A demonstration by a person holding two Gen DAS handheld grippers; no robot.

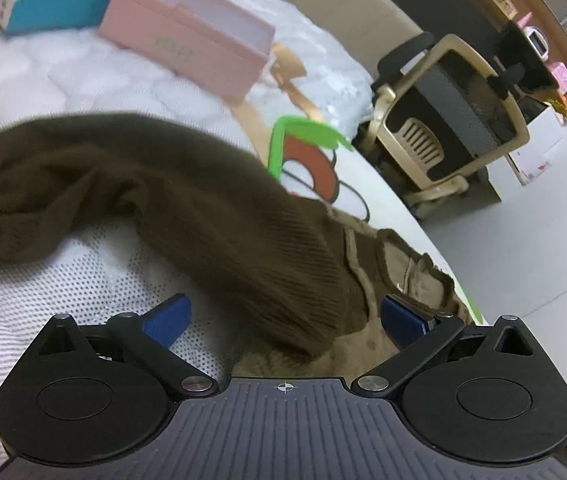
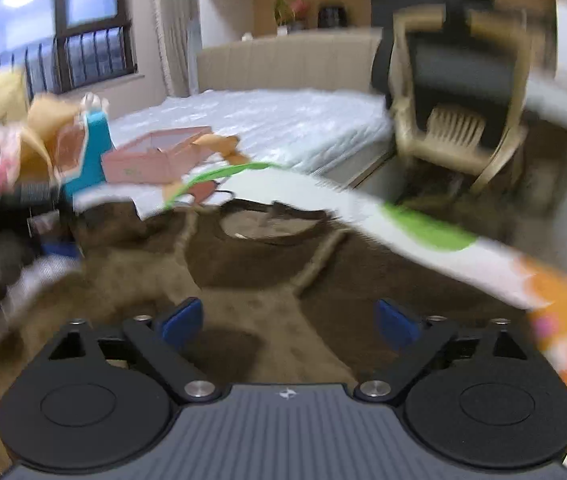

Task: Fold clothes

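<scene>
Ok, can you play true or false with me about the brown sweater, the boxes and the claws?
1. Both claws are wide open: left claw, right claw. True.
2. The sweater is bright red. False, it is dark brown.
3. A pink box sits on the bed. True.
4. The pink box has a lid on. False, its top is open.
5. The left claw is squeezing the sweater. False, its blue fingers stand apart.
</scene>
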